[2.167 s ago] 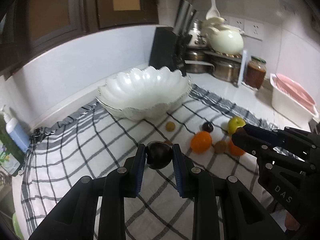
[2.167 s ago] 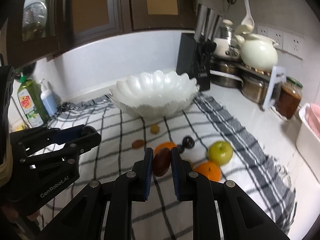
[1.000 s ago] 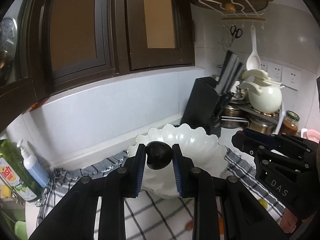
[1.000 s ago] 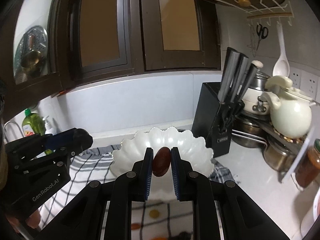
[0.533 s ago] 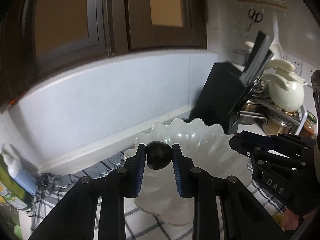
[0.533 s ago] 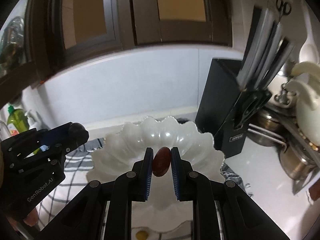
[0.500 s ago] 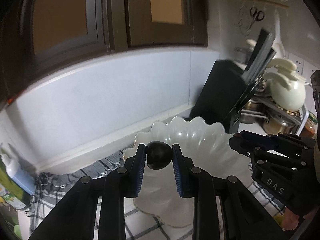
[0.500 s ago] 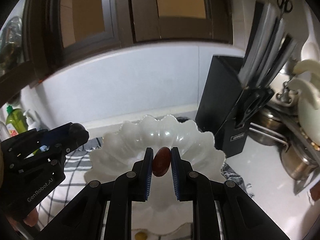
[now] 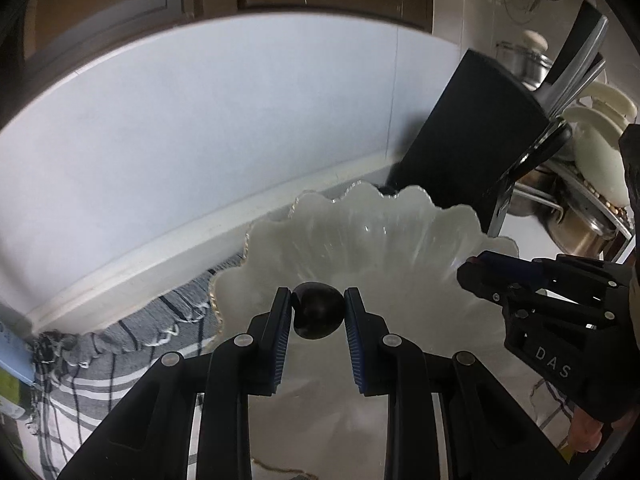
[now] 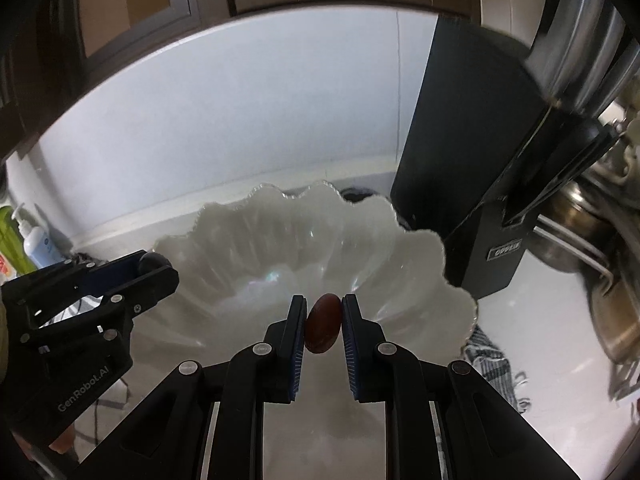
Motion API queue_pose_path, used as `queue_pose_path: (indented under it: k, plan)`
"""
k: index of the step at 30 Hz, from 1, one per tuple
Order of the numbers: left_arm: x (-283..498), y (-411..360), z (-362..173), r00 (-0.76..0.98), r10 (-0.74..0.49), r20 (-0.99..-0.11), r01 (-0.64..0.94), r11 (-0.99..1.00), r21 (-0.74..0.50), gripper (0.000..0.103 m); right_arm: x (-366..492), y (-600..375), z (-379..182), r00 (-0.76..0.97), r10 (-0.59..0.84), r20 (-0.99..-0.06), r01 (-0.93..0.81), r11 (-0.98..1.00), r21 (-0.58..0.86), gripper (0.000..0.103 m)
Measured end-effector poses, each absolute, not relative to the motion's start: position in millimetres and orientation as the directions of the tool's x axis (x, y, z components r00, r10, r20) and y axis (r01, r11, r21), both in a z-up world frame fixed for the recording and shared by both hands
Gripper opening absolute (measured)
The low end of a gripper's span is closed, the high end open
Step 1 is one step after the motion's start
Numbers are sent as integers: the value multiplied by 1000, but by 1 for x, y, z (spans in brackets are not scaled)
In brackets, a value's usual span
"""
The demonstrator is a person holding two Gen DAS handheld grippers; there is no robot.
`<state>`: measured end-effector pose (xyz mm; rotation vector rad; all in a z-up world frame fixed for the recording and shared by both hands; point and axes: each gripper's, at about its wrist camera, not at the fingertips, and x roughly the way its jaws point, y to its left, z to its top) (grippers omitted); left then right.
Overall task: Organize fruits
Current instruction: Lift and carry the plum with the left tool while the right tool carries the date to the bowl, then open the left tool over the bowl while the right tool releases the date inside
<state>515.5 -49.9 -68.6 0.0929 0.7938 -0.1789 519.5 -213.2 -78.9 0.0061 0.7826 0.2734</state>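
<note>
Left tongs [image 9: 318,312] clamped narrow on a dark plum [image 9: 319,315], both blue-faced pads touching its sides, fruit sitting near the tips. Held in the air over the near-left part of the white scalloped bowl [image 9: 400,248], above the bowl floor, not touching it. Right tongs [image 9: 476,274] seen to the right at about the same height, tips over the bowl's right rim. Checked cloth [image 9: 120,344] lying under the bowl, to the left and below. Black knife block [image 9: 468,140] beyond the bowl, up and right; metal pots [image 9: 576,216] further right. Pale backsplash wall [image 9: 200,120] straight ahead.

Right tongs [image 10: 323,322] shut narrow on a reddish-brown oval fruit [image 10: 323,322], long axis roughly upright, pads pressing both flat sides. Held over the middle of the white scalloped bowl [image 10: 280,232], clear of its surface. Left tongs [image 10: 154,266] off to the left, tips over the bowl's left rim, dark plum [image 10: 151,261] just visible at the tips. Knife block [image 10: 472,168] to the right behind the bowl, label on its lower front unreadable. Fringe of checked cloth [image 10: 492,356] showing at the bowl's right edge on the white worktop [image 10: 552,340]. Soap bottles [image 10: 24,236] far left against the wall, blurred.
</note>
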Motion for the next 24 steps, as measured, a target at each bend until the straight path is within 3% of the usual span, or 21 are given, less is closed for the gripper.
queue_pose_path:
  k: [3, 6, 7, 8, 9, 11, 24]
  plan:
    - [521, -52, -76, 670, -127, -731, 197, 980, 11, 30, 524, -213, -87, 650, 242, -721, -238, 965, 109, 20]
    - [522, -54, -78, 677, -117, -727, 192, 981, 21, 50, 527, -215, -92, 630, 236, -740, -225, 967, 117, 20]
    - [521, -54, -78, 683, -113, -721, 191, 981, 27, 51, 528, -216, -93, 626, 235, -744, -224, 968, 117, 21]
    - [521, -54, -77, 686, -110, -719, 191, 981, 32, 54, 529, -216, -94, 621, 231, -749, -222, 968, 115, 25]
    - [520, -54, -76, 688, -105, -718, 190, 981, 38, 58, 529, -216, -95, 617, 229, -753, -219, 969, 115, 39]
    - [519, -53, -75, 694, -96, -713, 182, 982, 45, 60, 527, -217, -96, 618, 220, -755, -204, 972, 116, 52]
    - [474, -41, -41, 758, -60, -650, 139, 988, 71, 81, 483, -225, -58, 705, 170, -689, -164, 984, 75, 52]
